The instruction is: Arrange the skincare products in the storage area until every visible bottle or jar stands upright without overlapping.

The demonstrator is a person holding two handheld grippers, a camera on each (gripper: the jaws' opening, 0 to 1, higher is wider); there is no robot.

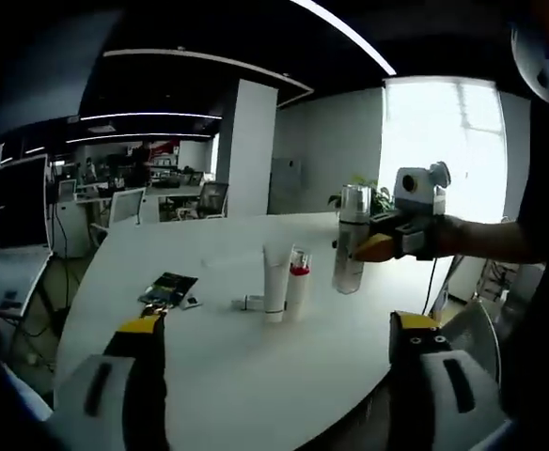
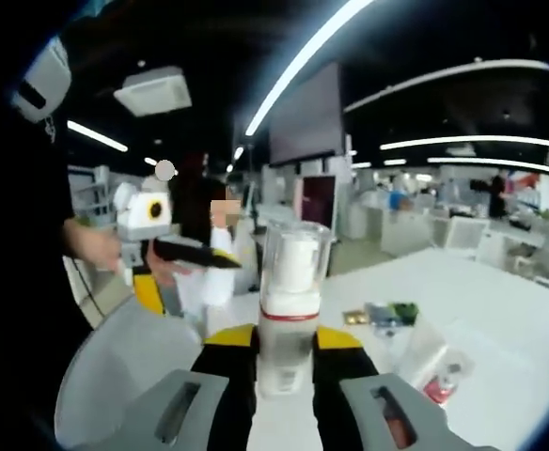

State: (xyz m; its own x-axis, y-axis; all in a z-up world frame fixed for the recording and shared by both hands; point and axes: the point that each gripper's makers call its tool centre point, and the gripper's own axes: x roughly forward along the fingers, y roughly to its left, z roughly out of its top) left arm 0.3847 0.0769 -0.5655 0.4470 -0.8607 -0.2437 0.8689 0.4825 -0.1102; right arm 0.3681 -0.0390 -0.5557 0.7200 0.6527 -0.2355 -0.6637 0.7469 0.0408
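Nearest the lens in the left gripper view, the left gripper [image 1: 279,352] shows its two yellow-tipped jaws spread wide with nothing between them, held above the near edge of the white table [image 1: 218,376]. Beyond them, near the table's middle, a white tube [image 1: 274,282] stands upright, and a smaller red-banded tube [image 1: 298,282] stands upright touching its right side. A small white item [image 1: 249,303] lies flat just left of the white tube; its kind cannot be told. Further left, a dark flat packet [image 1: 168,288] lies on the table, well apart from the tubes.

At the right of the same view, the right gripper [image 1: 373,246], held by a person's hand [image 1: 472,235], pinches the clear bottle [image 1: 351,240] at mid-height. That bottle is upright, with a silvery cap, right of the two tubes and apart from them; whether its base touches the table cannot be told.

Seen from the right gripper view, the right gripper [image 2: 284,352] has its jaws pressed against the lower body of the clear bottle [image 2: 291,310], which has a red band and clear cap. The left gripper [image 2: 152,272] appears at the left, in a hand [image 2: 91,244]. Tubes [image 2: 425,362] appear blurred at lower right.
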